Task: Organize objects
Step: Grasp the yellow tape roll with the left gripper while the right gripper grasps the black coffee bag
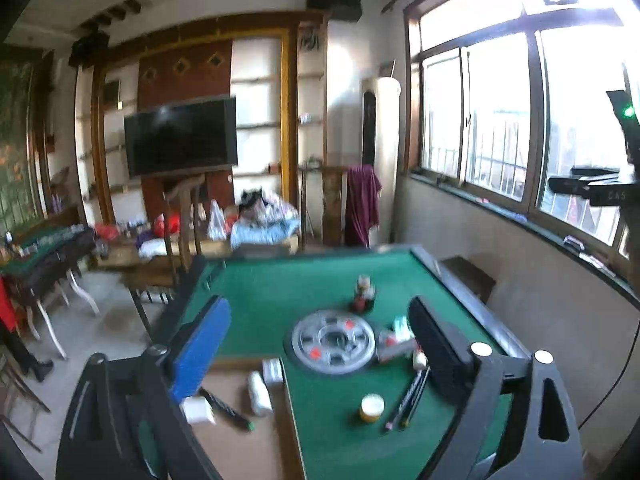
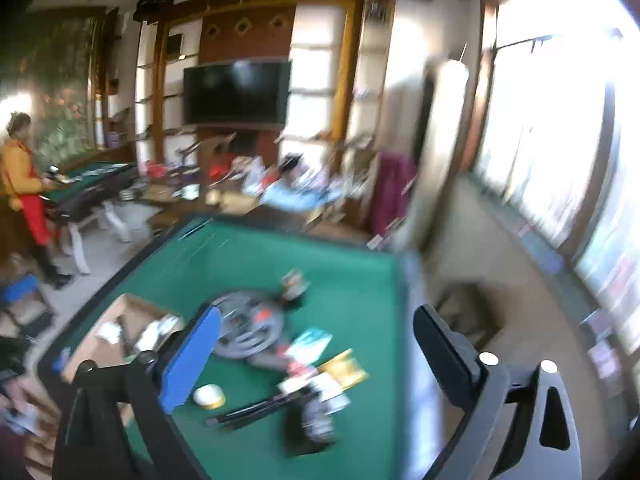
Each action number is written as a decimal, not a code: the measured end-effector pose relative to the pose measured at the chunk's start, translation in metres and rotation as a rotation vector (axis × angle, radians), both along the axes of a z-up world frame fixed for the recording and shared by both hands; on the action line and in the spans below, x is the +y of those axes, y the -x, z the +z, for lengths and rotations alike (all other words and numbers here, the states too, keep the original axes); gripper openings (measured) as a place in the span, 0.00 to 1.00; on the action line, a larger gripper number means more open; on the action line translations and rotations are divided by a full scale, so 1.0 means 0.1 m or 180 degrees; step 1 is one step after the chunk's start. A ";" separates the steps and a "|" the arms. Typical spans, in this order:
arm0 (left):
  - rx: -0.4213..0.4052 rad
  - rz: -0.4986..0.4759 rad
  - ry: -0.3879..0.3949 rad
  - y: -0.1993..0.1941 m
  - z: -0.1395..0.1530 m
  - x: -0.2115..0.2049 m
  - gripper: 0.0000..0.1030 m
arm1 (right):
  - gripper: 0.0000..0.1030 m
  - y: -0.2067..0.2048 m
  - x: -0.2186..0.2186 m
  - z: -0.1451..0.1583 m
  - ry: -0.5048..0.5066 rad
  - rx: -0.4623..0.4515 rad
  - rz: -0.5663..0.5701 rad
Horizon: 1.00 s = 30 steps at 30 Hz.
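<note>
Both views look down from high above a green felt table point(image 1: 280, 288). My left gripper point(image 1: 318, 304) is open, with nothing between its blue and black fingers. Below it lie a round clear disc point(image 1: 333, 340), a small figurine bottle point(image 1: 364, 292), a white-lidded yellow jar point(image 1: 372, 407) and black pens point(image 1: 408, 400). A cardboard tray point(image 1: 236, 440) at the table's left holds a white bottle point(image 1: 259, 394) and a small white box point(image 1: 198, 410). My right gripper point(image 2: 318, 312) is also open and empty, above the blurred disc point(image 2: 248, 328), jar point(image 2: 208, 396), pens point(image 2: 256, 410), packets point(image 2: 344, 368) and cardboard tray point(image 2: 132, 316).
A person in a yellow top point(image 2: 20, 168) stands at a second green table point(image 2: 92, 180) on the left. Cluttered wooden furniture point(image 1: 200, 248) and a television point(image 1: 180, 136) fill the back. Windows point(image 1: 500, 128) line the right wall, with a dark stool point(image 1: 468, 276) beside the table.
</note>
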<state>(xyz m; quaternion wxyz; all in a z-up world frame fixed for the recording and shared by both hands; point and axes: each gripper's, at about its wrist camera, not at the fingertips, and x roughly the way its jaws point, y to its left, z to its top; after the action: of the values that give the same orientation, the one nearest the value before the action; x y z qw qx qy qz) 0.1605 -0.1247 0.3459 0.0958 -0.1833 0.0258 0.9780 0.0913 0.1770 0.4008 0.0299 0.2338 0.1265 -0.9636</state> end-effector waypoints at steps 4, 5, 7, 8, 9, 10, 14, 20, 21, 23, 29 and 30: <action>0.0099 -0.0020 0.0317 0.14 0.59 0.20 1.00 | 1.00 -0.13 0.03 0.83 -0.0630 0.0390 -0.0447; 0.0102 -0.0031 0.0393 0.21 0.64 0.27 1.00 | 1.00 -0.13 0.06 0.97 -0.0689 0.0482 -0.0523; 0.0076 -0.0094 0.0443 0.32 0.57 0.38 1.00 | 1.00 -0.10 0.15 1.06 -0.0578 0.0546 -0.0522; 0.0010 -0.0164 0.0430 0.40 0.44 0.45 1.00 | 1.00 -0.05 0.20 1.01 -0.0386 0.0472 -0.0443; -0.0061 -0.0241 0.0391 0.47 0.30 0.50 1.00 | 1.00 0.03 0.27 0.90 -0.0199 0.0313 -0.0336; -0.0178 -0.0367 0.0318 0.58 0.06 0.56 1.00 | 1.00 0.16 0.32 0.71 0.0001 0.0106 -0.0215; -0.0623 -0.0433 0.0193 0.95 -0.99 0.74 1.00 | 1.00 0.62 0.42 -0.60 0.0446 -0.0268 -0.0103; -0.1145 -0.0299 0.0600 1.27 -2.44 1.06 0.99 | 1.00 1.10 0.38 -2.38 0.0990 -0.0701 -0.0003; -0.1198 -0.0274 0.0583 1.32 -2.55 1.09 0.99 | 1.00 1.16 0.40 -2.56 0.1068 -0.0708 -0.0052; -0.1302 -0.0240 0.0498 1.39 -2.78 1.10 0.98 | 1.00 1.21 0.48 -2.80 0.1184 -0.0712 -0.0146; -0.1542 -0.0175 0.0383 1.63 -3.13 1.07 0.76 | 1.00 1.46 0.82 -3.27 0.1580 -0.0967 -0.0253; -0.1601 -0.0205 0.0323 1.67 -3.18 1.06 0.75 | 1.00 1.46 0.86 -3.30 0.1606 -0.0990 -0.0272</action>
<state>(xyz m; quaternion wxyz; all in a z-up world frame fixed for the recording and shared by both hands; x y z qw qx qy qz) -0.0062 -0.0188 0.0279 0.1210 -0.4244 0.0560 0.8956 -0.0548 0.2630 0.0706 0.0656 0.3689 -0.1330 -0.9176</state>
